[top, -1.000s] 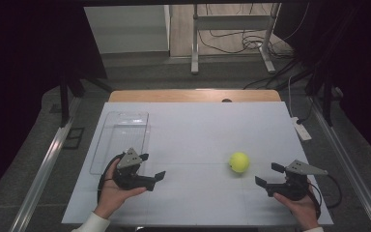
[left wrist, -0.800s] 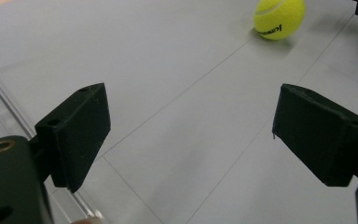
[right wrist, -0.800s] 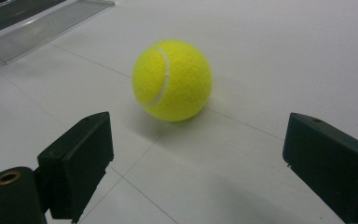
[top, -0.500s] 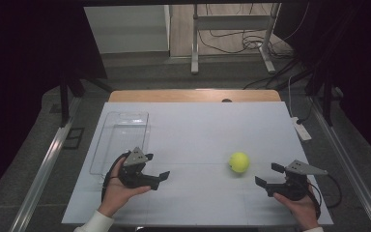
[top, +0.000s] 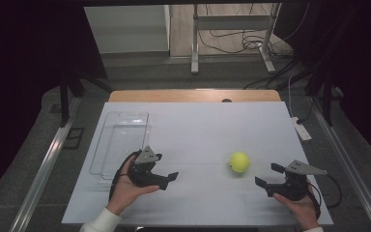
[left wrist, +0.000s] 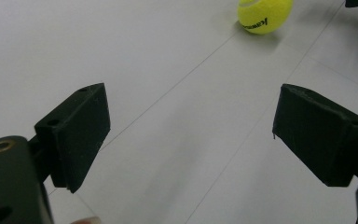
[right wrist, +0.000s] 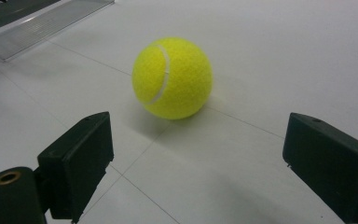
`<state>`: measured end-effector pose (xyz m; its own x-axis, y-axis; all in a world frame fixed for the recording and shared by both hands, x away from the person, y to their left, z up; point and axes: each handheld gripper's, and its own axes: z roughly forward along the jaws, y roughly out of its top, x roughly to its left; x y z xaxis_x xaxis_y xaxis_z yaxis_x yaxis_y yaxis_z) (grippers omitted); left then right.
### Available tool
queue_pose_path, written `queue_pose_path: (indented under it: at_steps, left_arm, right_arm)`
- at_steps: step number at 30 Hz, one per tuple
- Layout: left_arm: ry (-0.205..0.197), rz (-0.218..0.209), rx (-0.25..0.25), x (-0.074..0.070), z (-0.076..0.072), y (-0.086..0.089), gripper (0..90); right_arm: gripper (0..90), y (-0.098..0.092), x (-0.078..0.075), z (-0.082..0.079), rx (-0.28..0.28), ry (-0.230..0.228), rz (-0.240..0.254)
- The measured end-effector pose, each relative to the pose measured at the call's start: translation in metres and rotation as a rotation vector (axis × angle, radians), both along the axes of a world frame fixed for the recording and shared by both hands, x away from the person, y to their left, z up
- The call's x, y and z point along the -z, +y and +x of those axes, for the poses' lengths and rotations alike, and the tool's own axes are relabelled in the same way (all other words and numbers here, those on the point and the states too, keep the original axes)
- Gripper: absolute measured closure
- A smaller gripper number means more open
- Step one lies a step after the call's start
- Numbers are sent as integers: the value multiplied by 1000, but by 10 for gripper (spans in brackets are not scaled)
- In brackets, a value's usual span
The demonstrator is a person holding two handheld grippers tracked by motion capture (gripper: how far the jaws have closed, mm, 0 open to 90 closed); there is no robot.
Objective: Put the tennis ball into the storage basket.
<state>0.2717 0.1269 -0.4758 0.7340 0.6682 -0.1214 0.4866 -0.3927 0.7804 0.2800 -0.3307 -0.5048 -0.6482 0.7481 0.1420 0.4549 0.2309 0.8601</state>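
White counter (top: 193,130) fills the middle of a dim room, with dark floor and cables beyond its far edge. Near the 7 o'clock corner, the left tool (top: 166,179) is held low in a hand, jaws spread wide with nothing between them, aimed toward 3 o'clock. At the 5 o'clock corner, the right tool (top: 266,176) also stands wide and empty, aimed toward 10 o'clock. Between the two, nearer the right tool, a yellow tennis ball (top: 239,162) rests on the counter, touching neither. In the right gripper view the ball (right wrist: 172,78) sits just ahead of the open jaws. A clear plastic tray (top: 121,142) lies at 9 o'clock, just beyond the left hand. A good grasp likely means bringing the jaws level around the ball's widest part, then closing gently so it cannot roll or squirt away.
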Motion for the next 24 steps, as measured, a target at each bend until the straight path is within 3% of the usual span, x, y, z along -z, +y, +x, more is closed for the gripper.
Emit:
queue_pose_path:
  at_steps: [24]
  left_arm:
    - [25, 13, 41, 0, 13, -24, 115]
  right_arm:
    - [86, 0, 0, 0, -1, 1, -4]
